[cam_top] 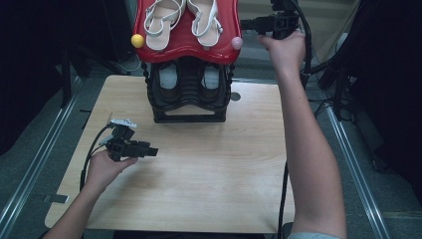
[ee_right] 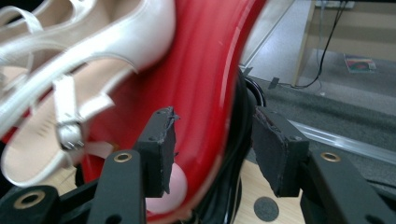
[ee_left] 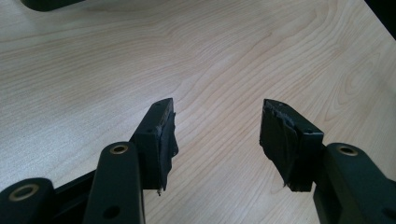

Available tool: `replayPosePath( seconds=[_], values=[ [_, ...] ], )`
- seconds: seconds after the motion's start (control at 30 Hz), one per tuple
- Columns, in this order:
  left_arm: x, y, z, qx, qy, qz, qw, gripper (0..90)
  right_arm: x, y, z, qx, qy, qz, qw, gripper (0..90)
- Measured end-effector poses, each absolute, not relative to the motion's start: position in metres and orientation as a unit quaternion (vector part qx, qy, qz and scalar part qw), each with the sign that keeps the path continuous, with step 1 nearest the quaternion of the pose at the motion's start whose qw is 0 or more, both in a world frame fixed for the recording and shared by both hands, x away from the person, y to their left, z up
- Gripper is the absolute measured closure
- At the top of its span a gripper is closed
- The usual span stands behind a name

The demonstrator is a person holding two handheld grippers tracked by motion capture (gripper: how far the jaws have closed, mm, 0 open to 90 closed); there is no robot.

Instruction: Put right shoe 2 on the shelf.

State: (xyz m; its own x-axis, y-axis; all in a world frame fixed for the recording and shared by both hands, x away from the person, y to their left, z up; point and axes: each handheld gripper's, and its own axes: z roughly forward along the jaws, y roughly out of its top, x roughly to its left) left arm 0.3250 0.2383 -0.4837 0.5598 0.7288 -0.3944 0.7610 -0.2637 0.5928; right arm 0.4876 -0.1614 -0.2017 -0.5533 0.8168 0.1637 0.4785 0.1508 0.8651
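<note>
A two-tier shoe rack stands at the table's far edge. Its red top shelf (cam_top: 186, 44) (ee_right: 201, 70) carries a pair of white strappy sandals (cam_top: 161, 20) (ee_right: 93, 42). A yellow knob (cam_top: 137, 41) caps its left corner and a pink knob (cam_top: 237, 43) (ee_right: 170, 189) its right. My right gripper (cam_top: 245, 23) (ee_right: 215, 126) is open at the shelf's right edge, just above the pink knob, with the red rim showing between its jaws and the pads pressing on nothing. My left gripper (cam_top: 151, 151) (ee_left: 217, 109) hovers open over the bare wooden table (ee_left: 210, 46), nothing between its fingers.
The black lower tier (cam_top: 189, 117) holds dark shoes (cam_top: 168, 82). A round grommet (cam_top: 235, 96) (ee_right: 266, 207) sits in the table beside the rack. Cables trail from both grippers, and metal floor rails (cam_top: 348, 149) run along both sides of the table.
</note>
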Motion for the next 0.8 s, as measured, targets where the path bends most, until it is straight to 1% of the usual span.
replayPosePath(
  seconds=[0.53,0.8],
  values=[
    [0.332,0.233,-0.483,0.797,0.462,-0.021,0.388,45.8,0.481,-0.198,-0.25,0.465,0.731,0.471,0.167,50.0],
    [0.335,0.232,-0.483,0.795,0.462,-0.019,0.392,45.8,0.473,-0.204,-0.27,0.471,0.732,0.467,0.155,48.8]
  ],
)
